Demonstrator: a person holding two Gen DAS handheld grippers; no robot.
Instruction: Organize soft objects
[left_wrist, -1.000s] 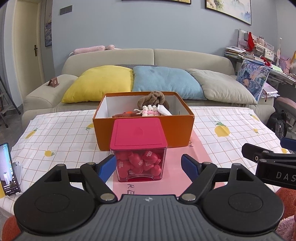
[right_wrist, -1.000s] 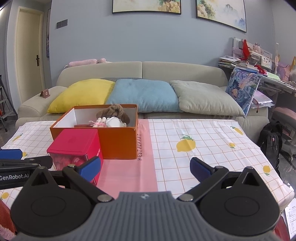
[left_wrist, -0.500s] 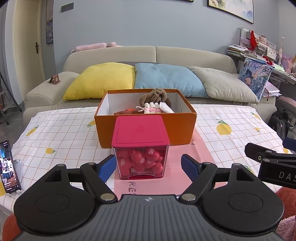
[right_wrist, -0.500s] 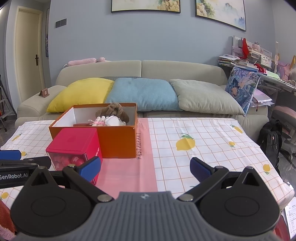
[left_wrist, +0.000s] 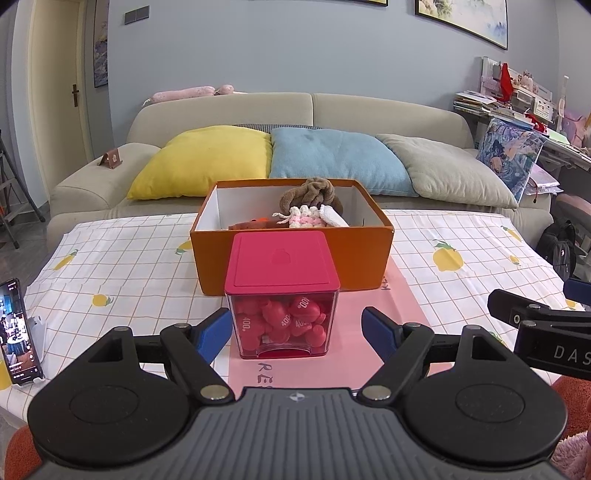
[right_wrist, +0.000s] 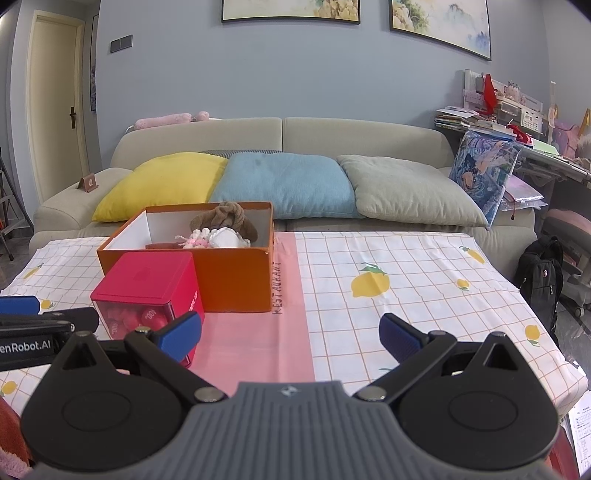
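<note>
Soft toys (left_wrist: 310, 206) lie in the orange box (left_wrist: 291, 258) on the tabletop (left_wrist: 122, 273), straight ahead of the left gripper (left_wrist: 295, 328), nearer than the right gripper (right_wrist: 290, 332); both gape empty.

Left gripper (left_wrist: 295, 330) has lifted slightly and pulled back from the red-lidded container (left_wrist: 282, 295).

Bright, even light, soft shadows, sharp focus (fisheye-bent edges).
</note>
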